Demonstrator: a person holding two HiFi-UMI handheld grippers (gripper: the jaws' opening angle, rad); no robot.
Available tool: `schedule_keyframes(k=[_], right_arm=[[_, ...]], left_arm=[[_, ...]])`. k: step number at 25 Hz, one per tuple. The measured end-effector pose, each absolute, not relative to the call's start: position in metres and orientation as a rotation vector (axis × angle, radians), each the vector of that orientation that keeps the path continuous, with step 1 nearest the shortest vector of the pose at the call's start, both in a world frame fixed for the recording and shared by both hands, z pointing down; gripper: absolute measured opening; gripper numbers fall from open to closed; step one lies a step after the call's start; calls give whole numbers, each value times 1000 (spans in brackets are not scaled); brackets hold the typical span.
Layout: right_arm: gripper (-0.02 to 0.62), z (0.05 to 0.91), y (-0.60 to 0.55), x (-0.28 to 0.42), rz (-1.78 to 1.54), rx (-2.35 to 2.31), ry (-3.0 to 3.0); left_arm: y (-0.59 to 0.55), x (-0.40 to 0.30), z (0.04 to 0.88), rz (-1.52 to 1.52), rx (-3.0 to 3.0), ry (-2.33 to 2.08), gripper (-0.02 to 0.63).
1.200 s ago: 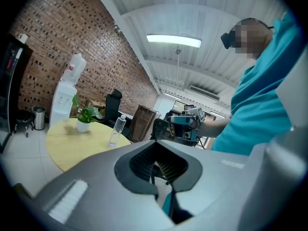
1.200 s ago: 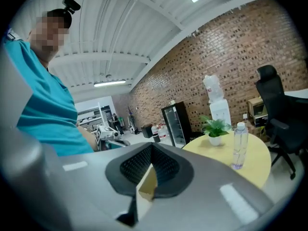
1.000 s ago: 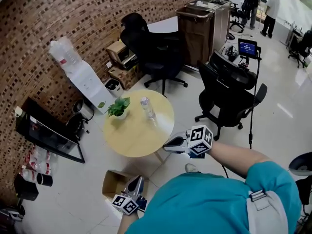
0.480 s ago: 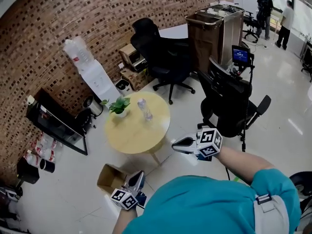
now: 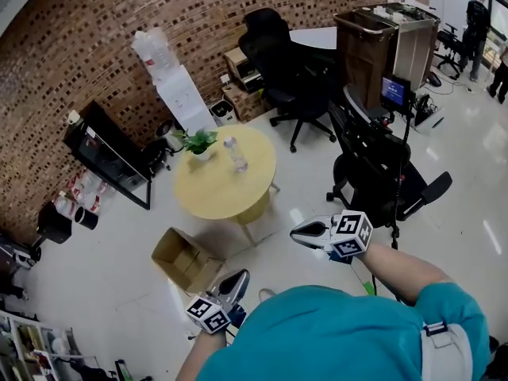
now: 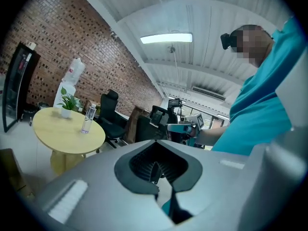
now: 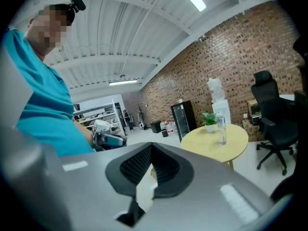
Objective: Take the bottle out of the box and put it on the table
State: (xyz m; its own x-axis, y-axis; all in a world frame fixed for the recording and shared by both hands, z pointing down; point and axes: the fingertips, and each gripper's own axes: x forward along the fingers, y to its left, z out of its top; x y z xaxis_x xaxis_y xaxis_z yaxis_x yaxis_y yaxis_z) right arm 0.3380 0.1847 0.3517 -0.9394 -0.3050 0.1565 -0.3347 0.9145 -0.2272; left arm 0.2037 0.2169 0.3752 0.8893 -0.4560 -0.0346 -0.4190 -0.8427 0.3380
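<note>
One bottle (image 5: 236, 154) and one potted plant (image 5: 200, 142) stand on one desk (image 5: 230, 198). One cardboard box (image 5: 184, 259) lies at its seven o'clock. Two black chairs stand near it: one chair (image 5: 290, 62) at one o'clock, one chair (image 5: 379, 165) at three.

Left gripper (image 5: 236, 280) closed, empty, right gripper (image 5: 302, 230) closed, empty

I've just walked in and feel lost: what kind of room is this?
Probably an office or workshop lounge: black swivel office chairs stand by a red-brick wall, a white water dispenser stands against it, and a round pale-yellow wooden table sits nearby.
</note>
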Motion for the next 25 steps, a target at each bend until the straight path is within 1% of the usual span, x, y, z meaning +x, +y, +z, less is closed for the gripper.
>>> schedule_keyframes(k=[6,11,15,17,21,25], right_arm=[[2,364,203,325,409,410,-2979],[2,326,243,281,401,370,-2948],[2,321,266,270,402,395,-2937],[2,309,276,259,414,440,-2942],[2,272,296,221,460,530,-2958],[2,261,312,190,507,592,-3011]], left_arm=[[242,190,388,-148,2701,-755,0],[277,150,348,-201,2677,-781,0],[308,133,341,-223,2685,-781,0],[325,113,329,-214,2709,-776,0],[361,51,302,-208,2692,-785,0],[377,8,309,-220,2676,-772,0]])
